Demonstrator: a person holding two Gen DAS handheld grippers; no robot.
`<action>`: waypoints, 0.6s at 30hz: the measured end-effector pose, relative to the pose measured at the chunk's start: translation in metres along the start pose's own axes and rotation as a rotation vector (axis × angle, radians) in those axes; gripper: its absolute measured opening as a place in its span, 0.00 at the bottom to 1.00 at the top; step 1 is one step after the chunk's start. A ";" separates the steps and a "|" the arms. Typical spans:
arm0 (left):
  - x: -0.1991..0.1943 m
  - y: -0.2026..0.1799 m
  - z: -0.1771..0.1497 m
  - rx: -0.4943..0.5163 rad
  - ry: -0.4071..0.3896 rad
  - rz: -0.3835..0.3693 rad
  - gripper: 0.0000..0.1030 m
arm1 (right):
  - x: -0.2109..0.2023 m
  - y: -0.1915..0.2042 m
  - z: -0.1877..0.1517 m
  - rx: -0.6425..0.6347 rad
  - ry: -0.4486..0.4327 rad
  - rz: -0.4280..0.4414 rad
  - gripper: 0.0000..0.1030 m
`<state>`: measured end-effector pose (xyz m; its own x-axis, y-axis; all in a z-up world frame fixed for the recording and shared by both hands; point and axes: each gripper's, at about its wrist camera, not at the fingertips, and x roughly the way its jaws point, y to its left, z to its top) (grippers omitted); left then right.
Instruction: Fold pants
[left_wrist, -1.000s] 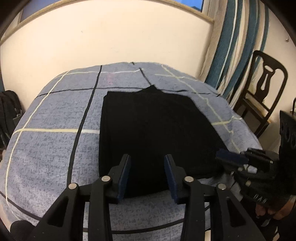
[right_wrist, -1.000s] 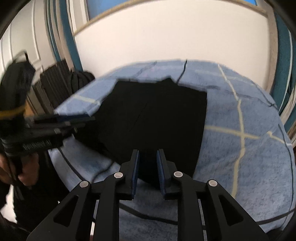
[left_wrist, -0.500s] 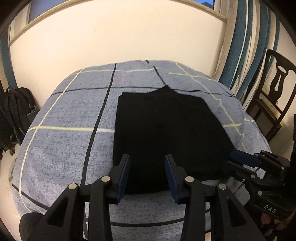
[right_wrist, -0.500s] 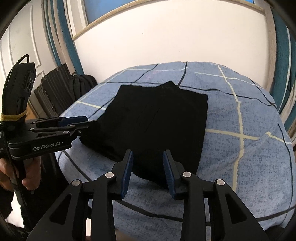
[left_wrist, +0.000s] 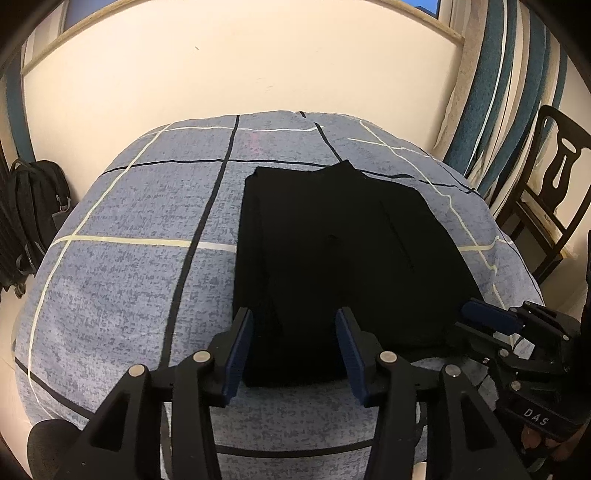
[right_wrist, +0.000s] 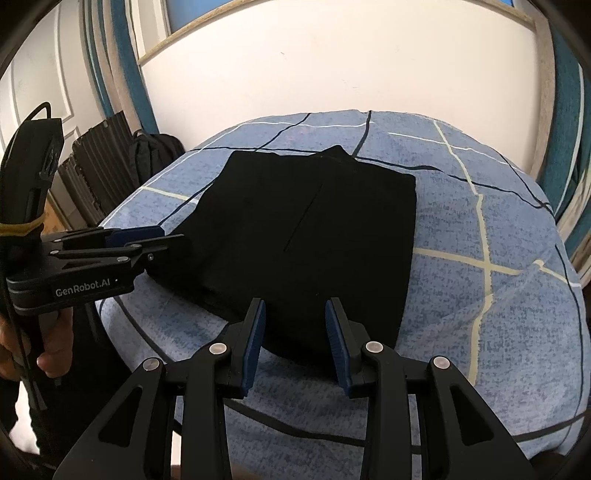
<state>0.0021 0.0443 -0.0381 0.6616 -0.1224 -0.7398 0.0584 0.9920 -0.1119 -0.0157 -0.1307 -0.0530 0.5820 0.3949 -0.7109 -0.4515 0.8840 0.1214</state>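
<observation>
Black pants (left_wrist: 343, 254) lie folded into a flat rectangle on a blue checked bed cover (left_wrist: 140, 266); they also show in the right wrist view (right_wrist: 314, 236). My left gripper (left_wrist: 294, 350) is open and empty, held above the near edge of the pants. My right gripper (right_wrist: 295, 343) is open and empty, also above the near edge. Each gripper shows from the side in the other's view: the right one (left_wrist: 491, 325) near the pants' right corner, the left one (right_wrist: 147, 240) by their left side.
A dark wooden chair (left_wrist: 546, 192) stands right of the bed by striped curtains (left_wrist: 491, 92). A black backpack (left_wrist: 33, 221) and a dark suitcase (right_wrist: 99, 162) stand left of the bed against the wall. The bed's near edge drops away below both grippers.
My right gripper went from shut on the pants' near edge to open. Both grippers drew back and up from the pants, which stayed flat on the bed.
</observation>
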 end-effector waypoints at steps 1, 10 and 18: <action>-0.001 0.002 0.001 -0.001 -0.003 0.005 0.49 | -0.003 -0.001 0.001 0.008 -0.002 0.005 0.34; -0.017 0.017 0.006 -0.032 -0.035 0.004 0.48 | -0.020 -0.024 0.003 0.096 -0.028 -0.016 0.34; -0.010 0.011 0.000 -0.082 0.025 -0.140 0.49 | -0.021 -0.020 -0.004 0.087 -0.021 0.013 0.34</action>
<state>-0.0037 0.0565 -0.0321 0.6323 -0.2607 -0.7296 0.0870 0.9596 -0.2675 -0.0211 -0.1579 -0.0430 0.5911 0.4105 -0.6943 -0.3989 0.8969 0.1907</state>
